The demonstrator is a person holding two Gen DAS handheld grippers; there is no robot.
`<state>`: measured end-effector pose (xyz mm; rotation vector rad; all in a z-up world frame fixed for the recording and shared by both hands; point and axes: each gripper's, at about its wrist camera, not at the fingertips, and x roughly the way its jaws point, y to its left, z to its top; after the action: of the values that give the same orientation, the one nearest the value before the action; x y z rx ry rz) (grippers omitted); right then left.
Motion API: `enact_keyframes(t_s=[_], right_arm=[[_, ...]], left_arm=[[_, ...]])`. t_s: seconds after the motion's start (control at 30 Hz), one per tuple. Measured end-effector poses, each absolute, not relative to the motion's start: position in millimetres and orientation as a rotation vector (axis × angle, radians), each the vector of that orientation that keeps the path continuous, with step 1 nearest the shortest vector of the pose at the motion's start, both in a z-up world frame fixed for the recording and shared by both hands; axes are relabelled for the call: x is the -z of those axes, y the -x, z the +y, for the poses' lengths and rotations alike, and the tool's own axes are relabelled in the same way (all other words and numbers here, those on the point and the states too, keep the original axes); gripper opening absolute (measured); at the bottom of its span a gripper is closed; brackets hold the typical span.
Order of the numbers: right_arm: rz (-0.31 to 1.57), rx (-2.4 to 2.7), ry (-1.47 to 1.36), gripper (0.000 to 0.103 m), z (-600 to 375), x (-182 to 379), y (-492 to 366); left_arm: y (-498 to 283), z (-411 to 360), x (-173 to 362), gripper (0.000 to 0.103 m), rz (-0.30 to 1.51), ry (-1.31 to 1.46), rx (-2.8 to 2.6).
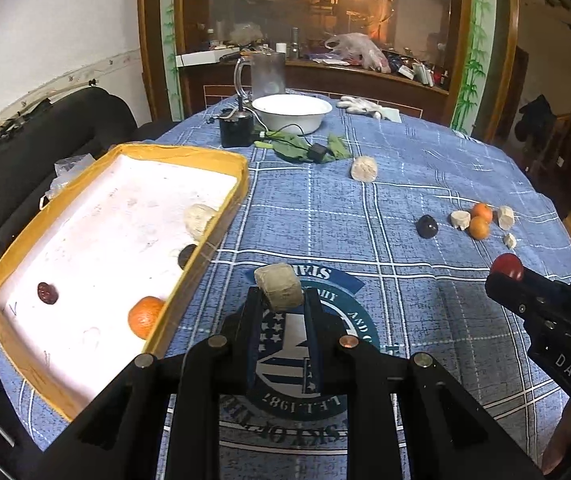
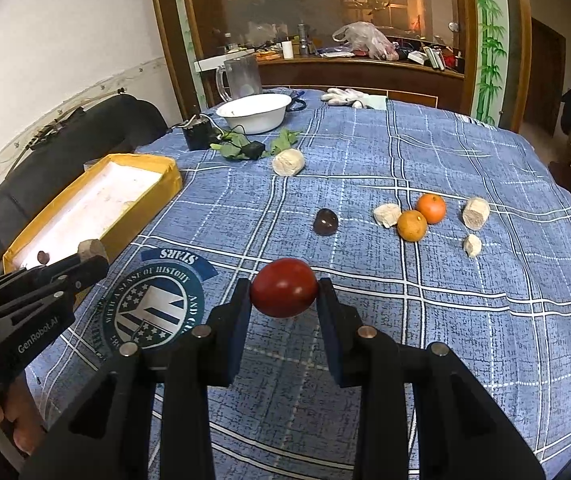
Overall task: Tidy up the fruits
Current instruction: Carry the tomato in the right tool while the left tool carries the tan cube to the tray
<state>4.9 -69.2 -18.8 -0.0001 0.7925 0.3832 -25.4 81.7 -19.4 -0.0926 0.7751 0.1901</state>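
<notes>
My left gripper (image 1: 281, 294) is shut on a pale beige chunk (image 1: 279, 286), held above the blue checked cloth just right of the yellow-rimmed tray (image 1: 213, 160). The tray holds an orange (image 1: 145, 317), a dark red fruit (image 1: 47, 293), a dark plum (image 1: 186, 255) and a pale chunk (image 1: 199, 220). My right gripper (image 2: 284, 294) is shut on a red tomato-like fruit (image 2: 284, 293) above the cloth. On the cloth at the right lie two oranges (image 2: 421, 216), a dark plum (image 2: 325, 221) and several pale chunks (image 2: 387, 215).
A white bowl (image 2: 255, 113), a clear jug (image 2: 241, 76), a black box with cable (image 2: 197, 132), green leaves (image 2: 237, 146) and white gloves (image 2: 345, 96) sit at the table's far side. A black sofa (image 1: 45, 140) lies behind the tray. A hand (image 2: 13, 420) holds the left gripper.
</notes>
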Motion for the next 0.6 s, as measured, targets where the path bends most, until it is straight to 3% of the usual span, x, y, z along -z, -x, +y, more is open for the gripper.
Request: enact_keyframes(t_s=[0.6], right_arm=[[0.757,-0.468,0.051,0.035,-23,-5,-6]], left_arm=[[40,129,3,0.019,0.744,0.14,-0.299]])
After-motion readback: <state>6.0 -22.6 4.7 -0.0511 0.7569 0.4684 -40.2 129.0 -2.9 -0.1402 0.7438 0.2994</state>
